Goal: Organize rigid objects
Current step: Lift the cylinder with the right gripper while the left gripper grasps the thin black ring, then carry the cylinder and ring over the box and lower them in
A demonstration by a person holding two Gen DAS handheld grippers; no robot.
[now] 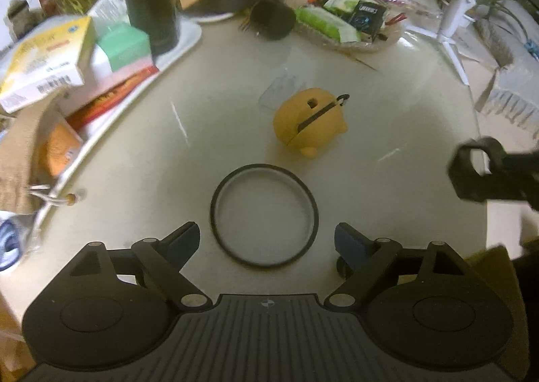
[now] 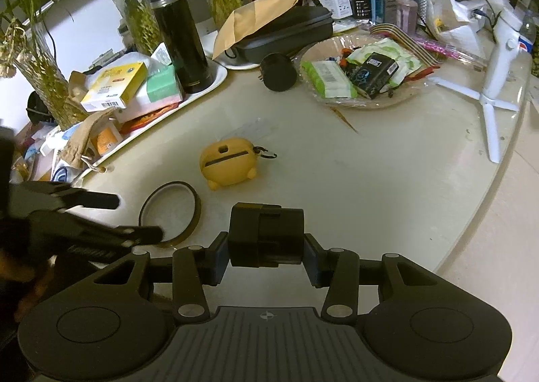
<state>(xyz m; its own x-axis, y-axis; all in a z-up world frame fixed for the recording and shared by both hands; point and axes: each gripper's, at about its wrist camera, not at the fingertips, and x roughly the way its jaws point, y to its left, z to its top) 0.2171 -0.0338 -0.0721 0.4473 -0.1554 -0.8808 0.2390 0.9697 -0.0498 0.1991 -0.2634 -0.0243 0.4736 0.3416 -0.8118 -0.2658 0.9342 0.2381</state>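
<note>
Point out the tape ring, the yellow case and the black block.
tape ring (image 1: 215, 210), left wrist view, left rim.
yellow case (image 2: 229, 163), right wrist view, body.
black block (image 2: 266, 235), right wrist view, front face.

A pale round glass-topped table (image 2: 387, 160) is filling both views, light glaring off its surface. Clutter is crowding its far side: a white tray (image 2: 215, 79) holding boxes and a black flask (image 2: 178, 32), glass vases of green stems (image 2: 134, 8), and a wrapped basket (image 2: 397, 99) of packets. A white wall (image 2: 87, 35) is showing behind the vases. Beige floor (image 2: 498, 247) is lying beyond the table edge at right.
</note>
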